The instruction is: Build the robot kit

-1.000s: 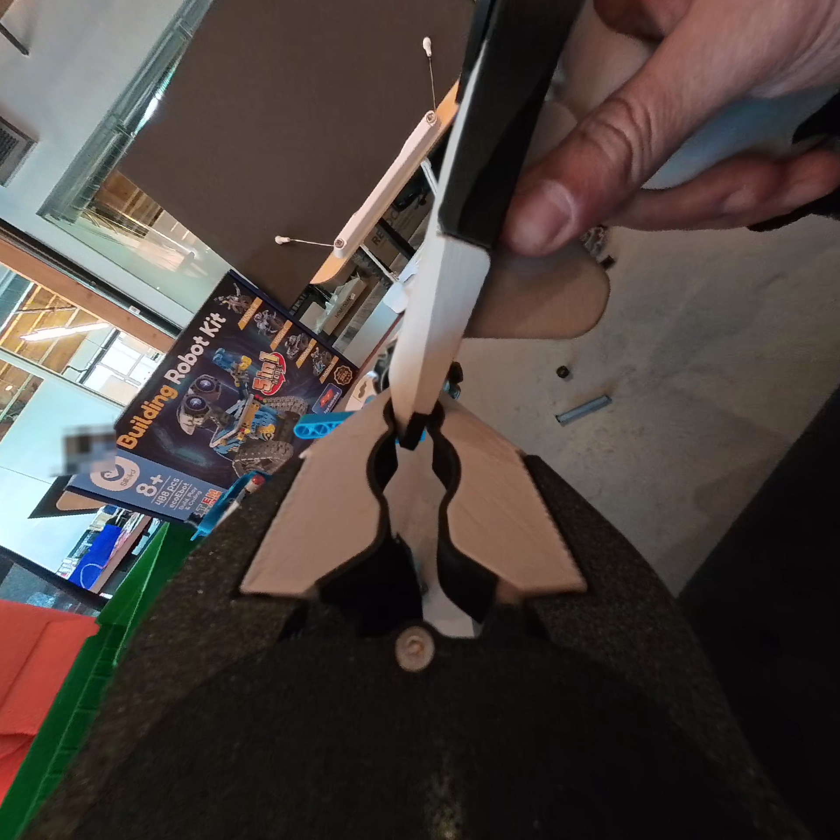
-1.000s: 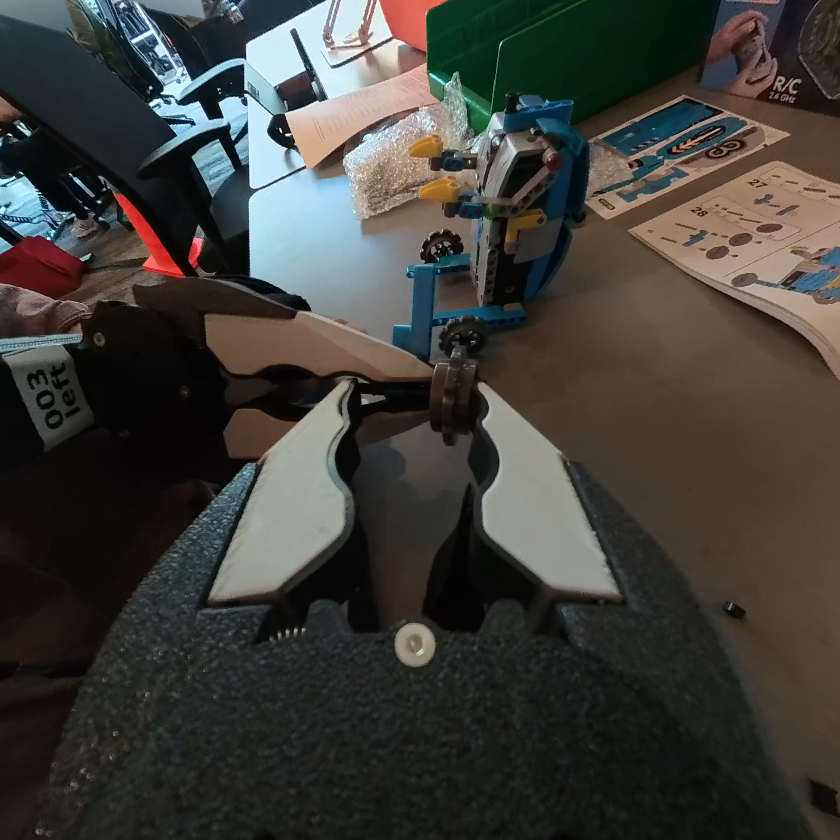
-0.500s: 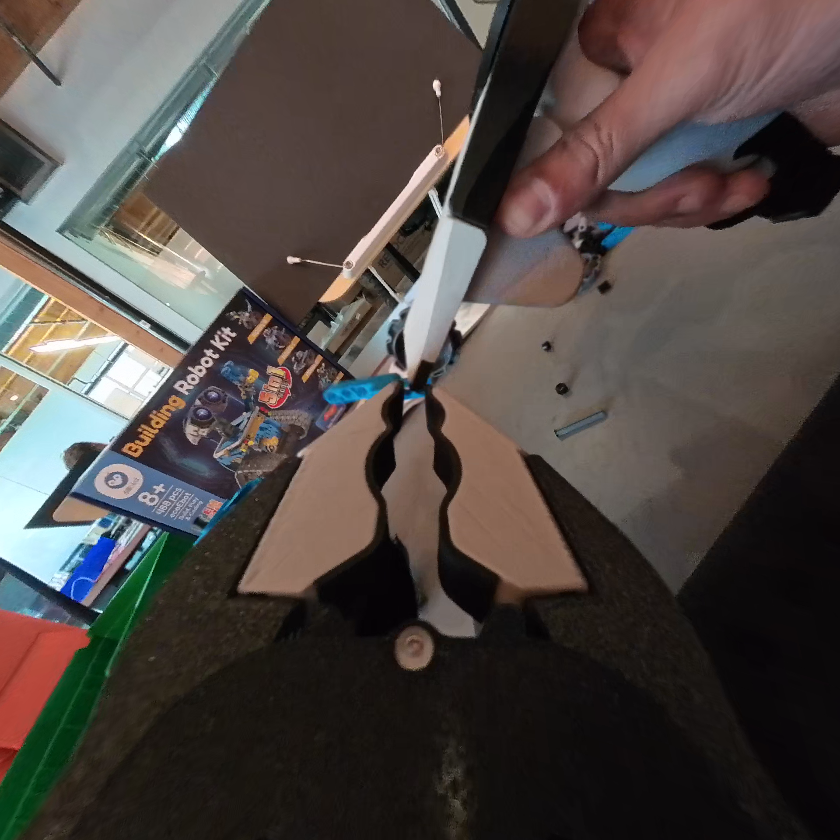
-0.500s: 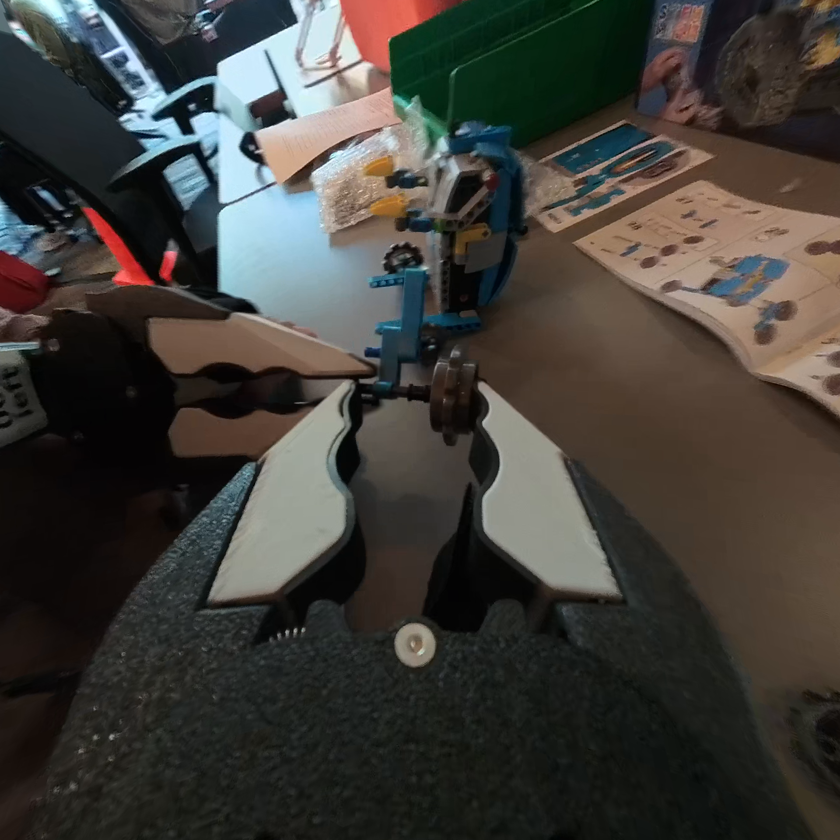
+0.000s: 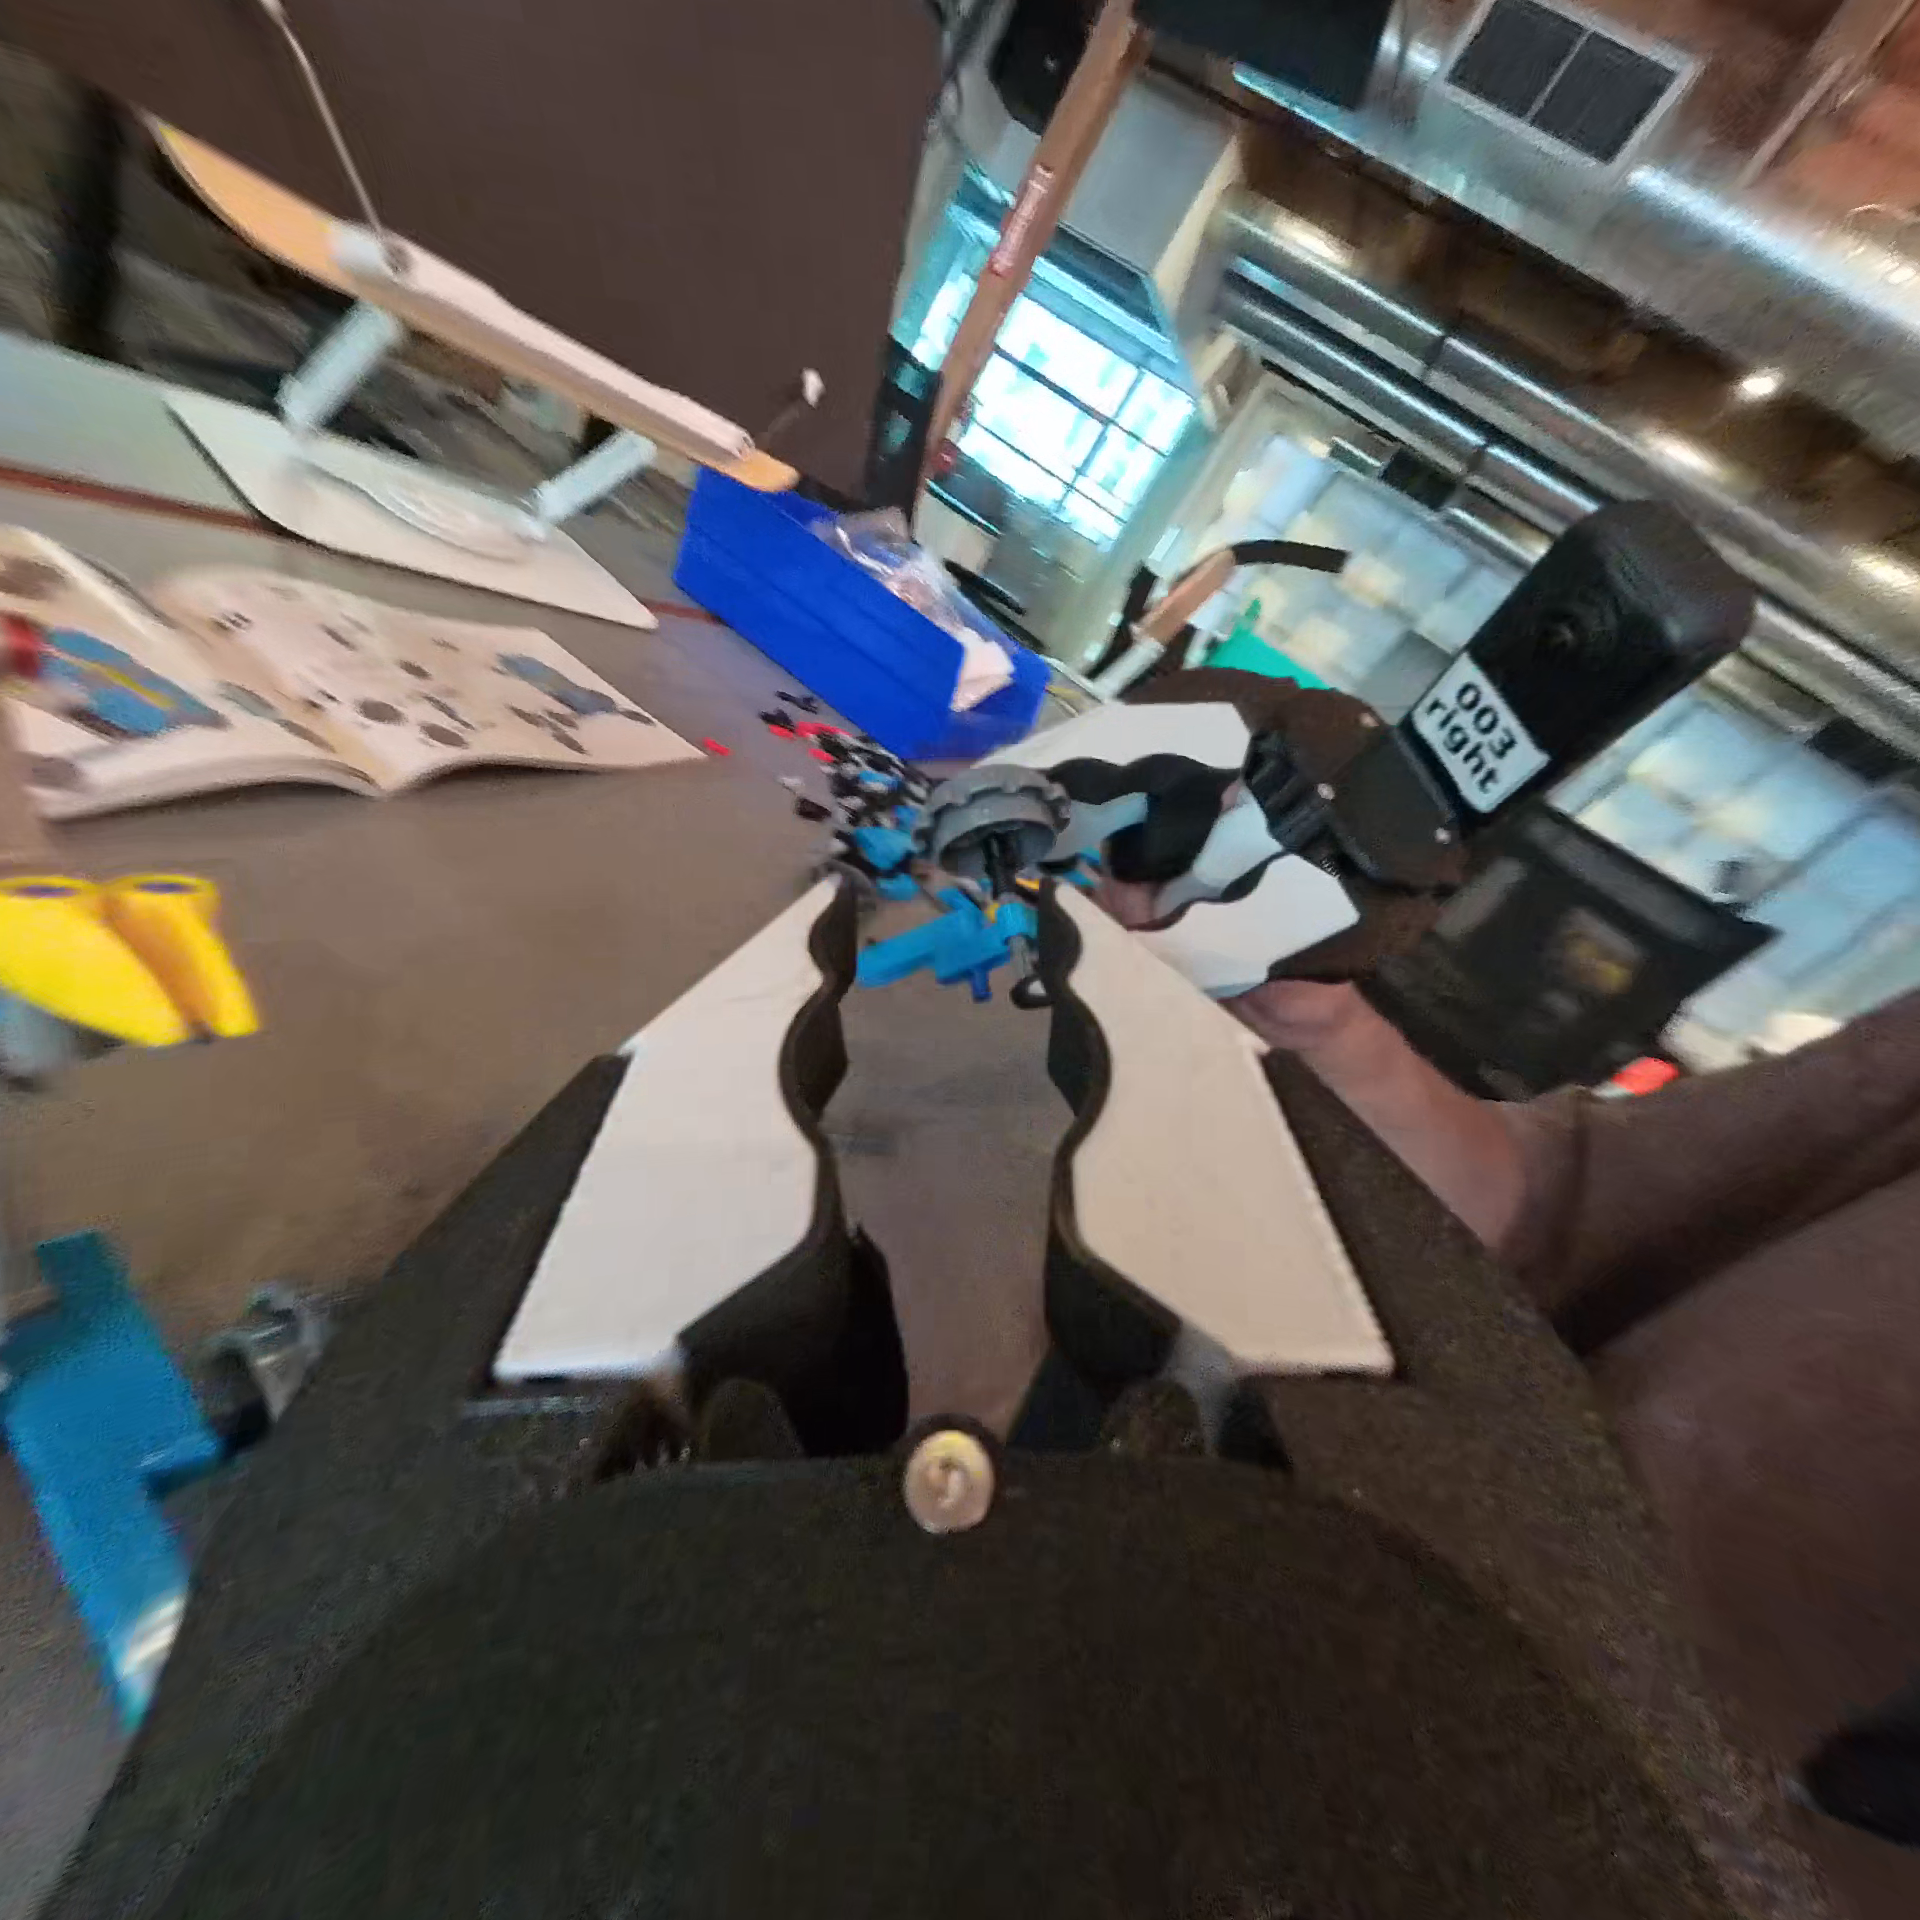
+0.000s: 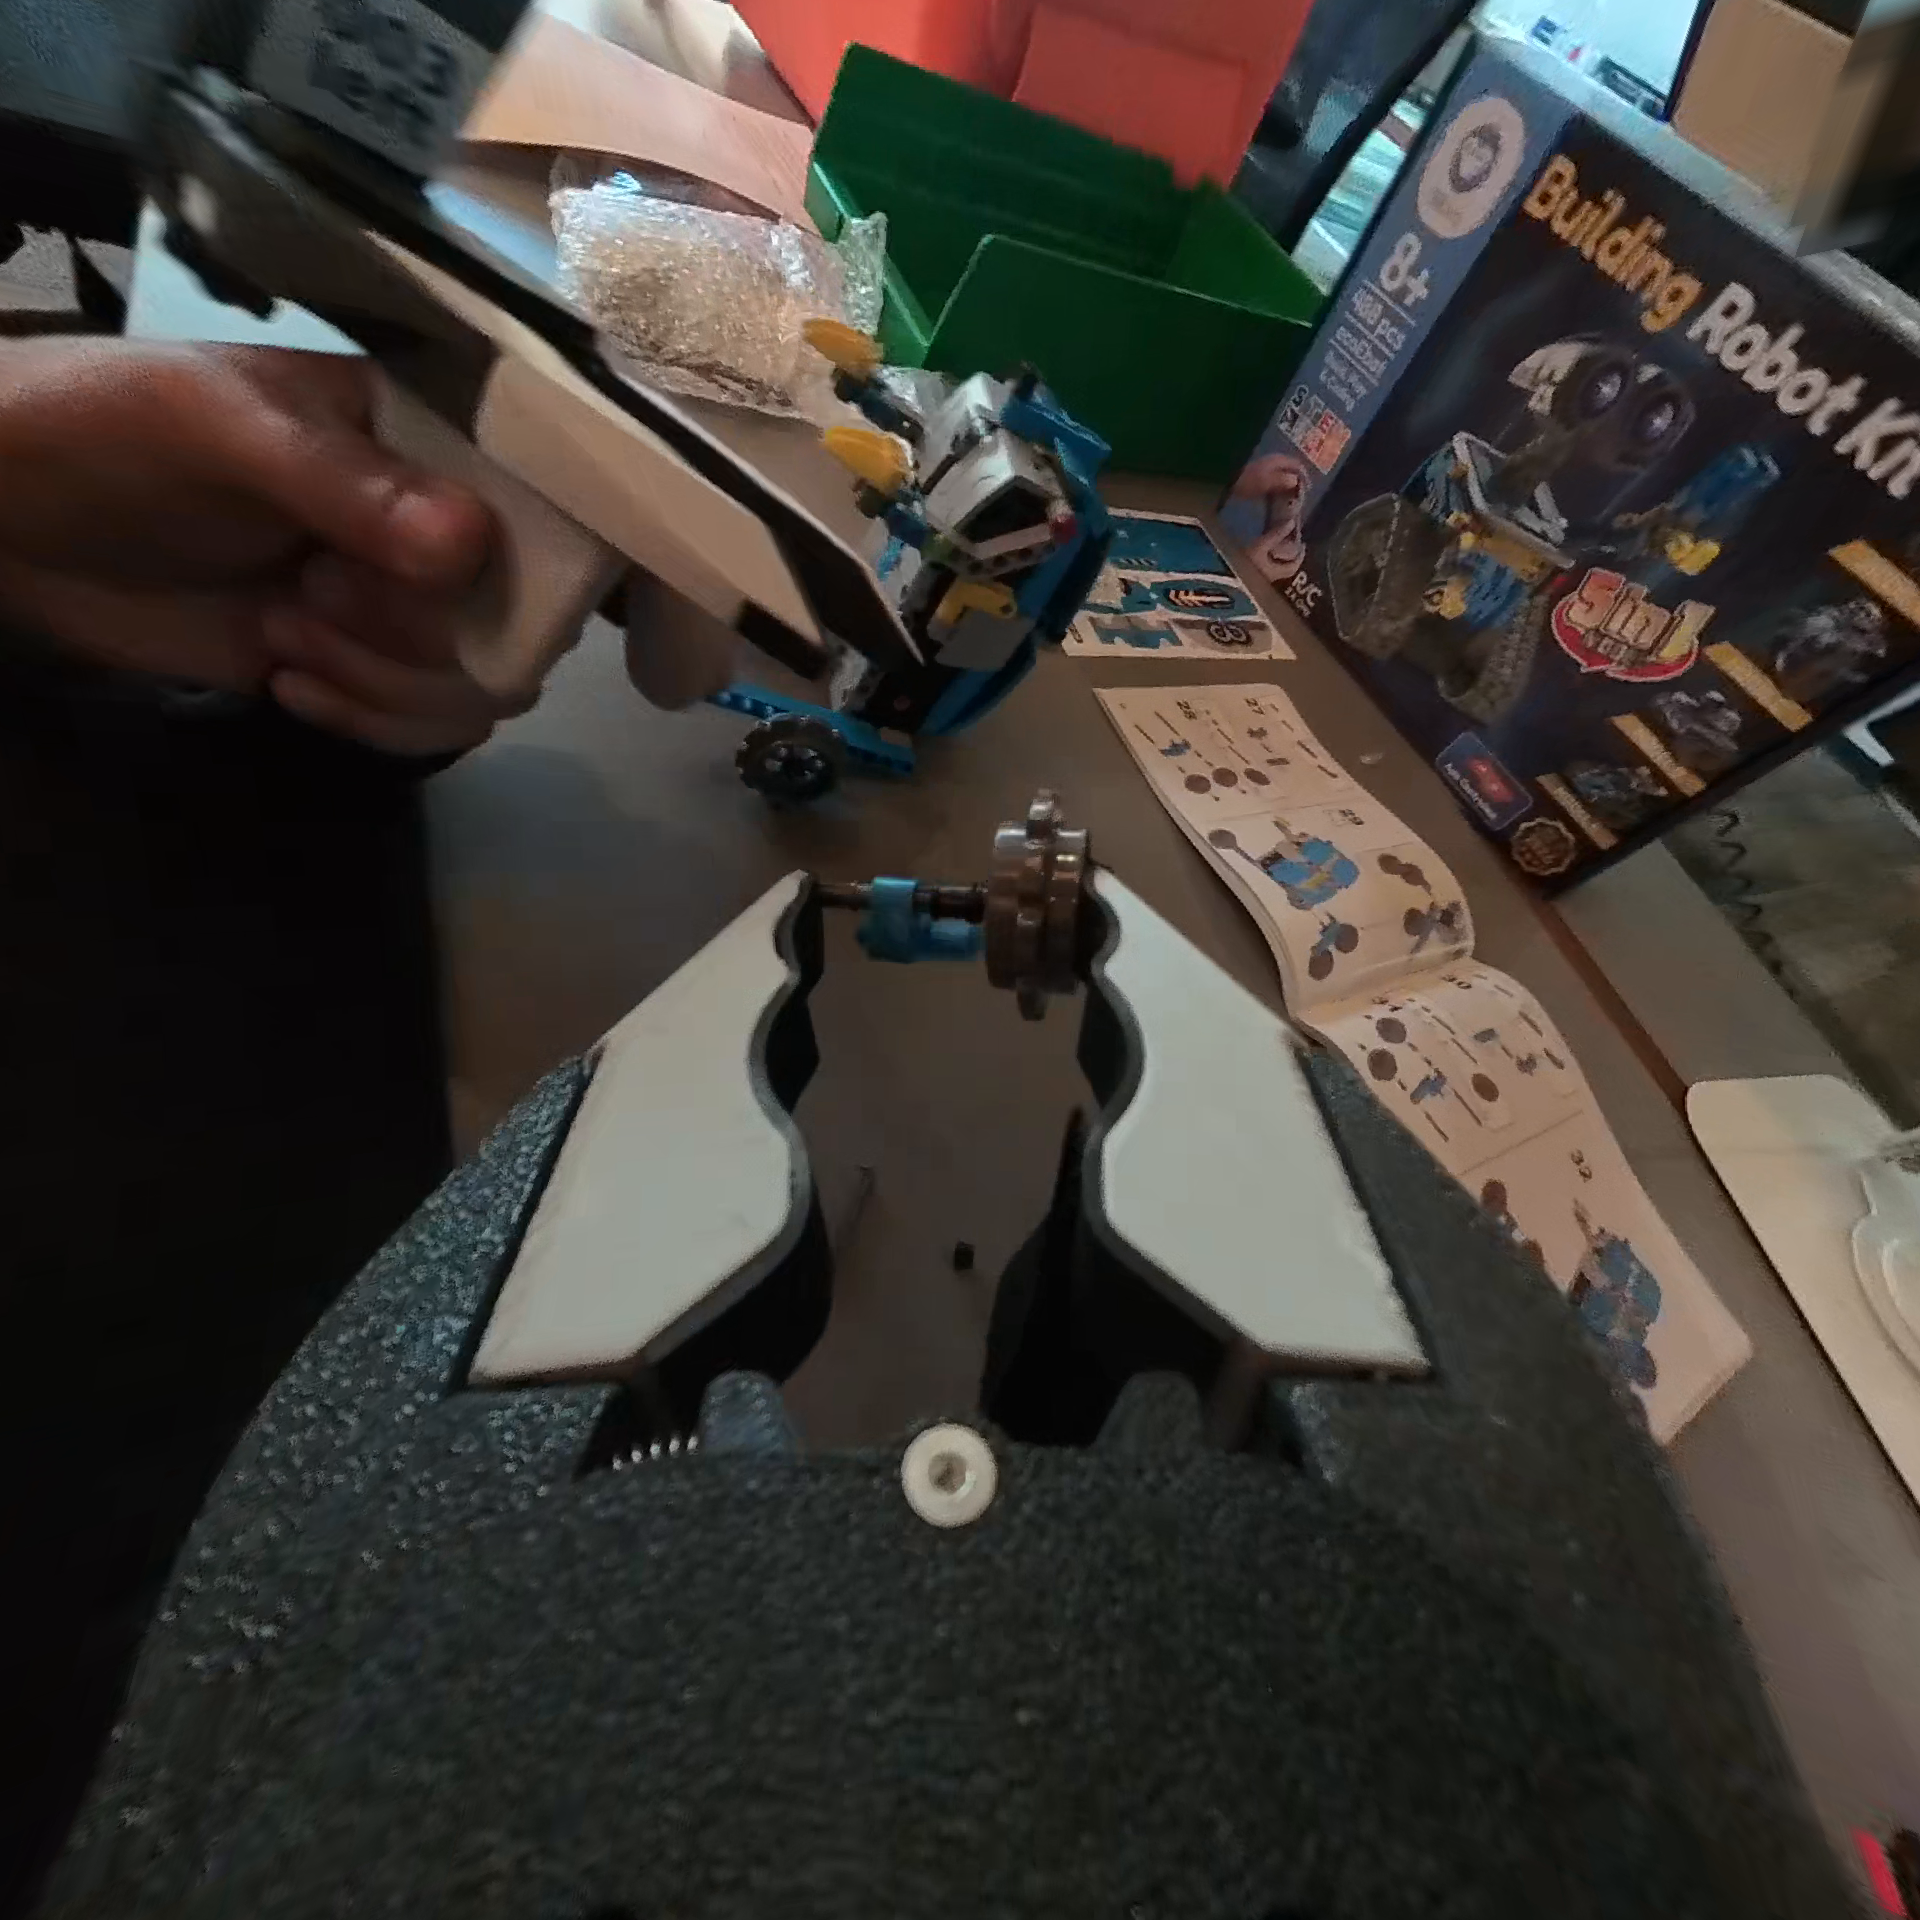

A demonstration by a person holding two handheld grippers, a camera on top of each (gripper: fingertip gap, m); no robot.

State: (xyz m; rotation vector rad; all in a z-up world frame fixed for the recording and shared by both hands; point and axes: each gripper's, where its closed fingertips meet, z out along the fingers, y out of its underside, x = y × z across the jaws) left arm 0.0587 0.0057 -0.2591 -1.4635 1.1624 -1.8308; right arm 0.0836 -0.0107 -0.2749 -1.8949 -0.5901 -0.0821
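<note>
At the centre of the right wrist view, the right gripper (image 6: 945,914) clamps a grey gear wheel (image 6: 1034,914) on a black axle with a blue connector (image 6: 909,928), above the brown table (image 6: 1039,727). The left gripper (image 5: 940,940) stands parted and empty in its own view, its tips just beside that assembly. A half-built blue robot model (image 6: 987,551) sits in the upper middle, and an open instruction booklet (image 6: 1403,987) lies right of centre.

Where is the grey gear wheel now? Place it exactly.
In the right wrist view, the grey gear wheel sits on a black axle with a blue connector, clamped between the right tongs above the table, just left of the open instruction booklet.
</note>
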